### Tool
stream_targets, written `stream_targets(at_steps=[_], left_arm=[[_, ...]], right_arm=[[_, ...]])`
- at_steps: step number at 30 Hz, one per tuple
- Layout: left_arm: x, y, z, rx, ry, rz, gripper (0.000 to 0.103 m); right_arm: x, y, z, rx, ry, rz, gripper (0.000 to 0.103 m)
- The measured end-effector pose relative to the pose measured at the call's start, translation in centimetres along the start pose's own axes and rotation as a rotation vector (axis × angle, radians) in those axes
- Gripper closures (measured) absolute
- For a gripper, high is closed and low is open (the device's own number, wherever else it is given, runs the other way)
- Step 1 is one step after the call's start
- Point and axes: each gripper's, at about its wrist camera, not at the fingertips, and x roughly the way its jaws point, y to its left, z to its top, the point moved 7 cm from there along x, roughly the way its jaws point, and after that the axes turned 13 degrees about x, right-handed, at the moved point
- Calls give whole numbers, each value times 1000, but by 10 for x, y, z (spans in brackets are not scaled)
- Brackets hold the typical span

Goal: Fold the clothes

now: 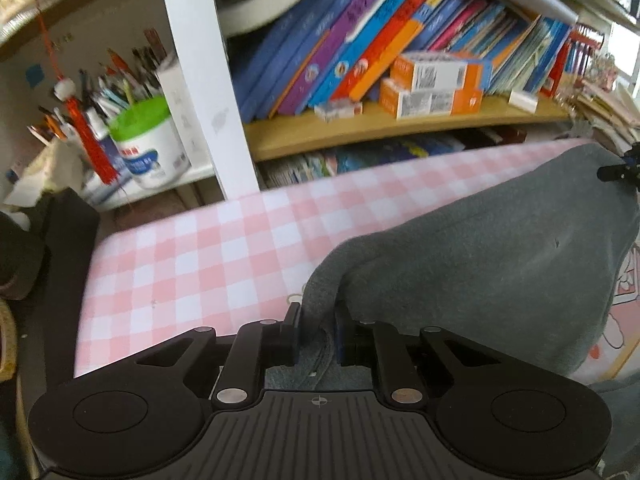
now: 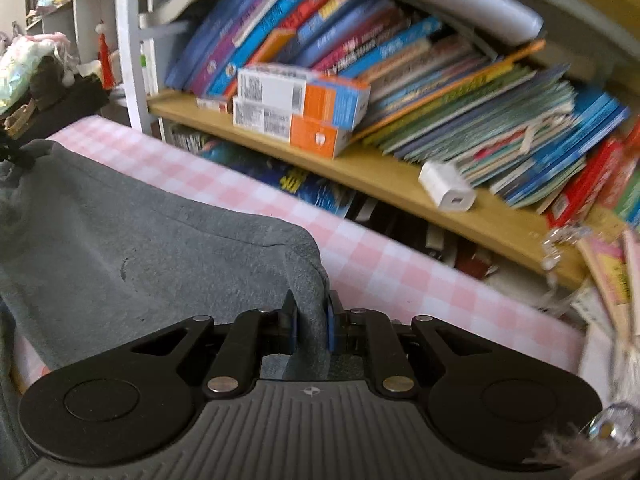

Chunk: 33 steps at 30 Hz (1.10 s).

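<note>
A grey garment (image 1: 492, 264) is lifted in a sagging span above the pink-and-white checked cloth (image 1: 192, 256). My left gripper (image 1: 318, 316) is shut on a bunched edge of the garment at its left end. In the right wrist view the same grey garment (image 2: 132, 248) stretches off to the left, and my right gripper (image 2: 312, 312) is shut on its right corner. The checked cloth (image 2: 400, 272) lies beneath it. A bit of the other gripper (image 1: 620, 170) shows at the far right of the left wrist view.
A wooden bookshelf (image 1: 400, 124) packed with leaning books stands just behind the cloth, with orange boxes (image 1: 432, 84) on it. A white upright post (image 1: 200, 80) and a green-rimmed tub of pens (image 1: 148, 144) stand at the left. A white charger (image 2: 448, 192) lies on the shelf (image 2: 400, 184).
</note>
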Motion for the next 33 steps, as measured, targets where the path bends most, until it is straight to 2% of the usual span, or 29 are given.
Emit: stream_targets(at_steps=[6,10,16,21,27,28,33], left_arm=[[-42,-8,-3,14,-105,55,90],[-70,-20,-7,66,-177,73,90],[-108,-43,-20,162,-276,75,90],[-135,-56,-46,172,-335,67,89],[-154,-74,-83,175,-363,38,88],[-156,-78,-89,178,-360,31,84],[-156,-91,-130,137,-294,-38,82]], right_arm=[[-49,14,-15,-13,-102,-68,91],[-92,25,-28,25,-165,-117,91],[-146,45,-58,102,-201,-196,91],[-189,63,-91,157,-227,-254,91],[-223,96,-136,119,-218,-331,91],[-226,100,-144,119,-208,-339,90],[-234,123,-184,198,-141,-352,87]])
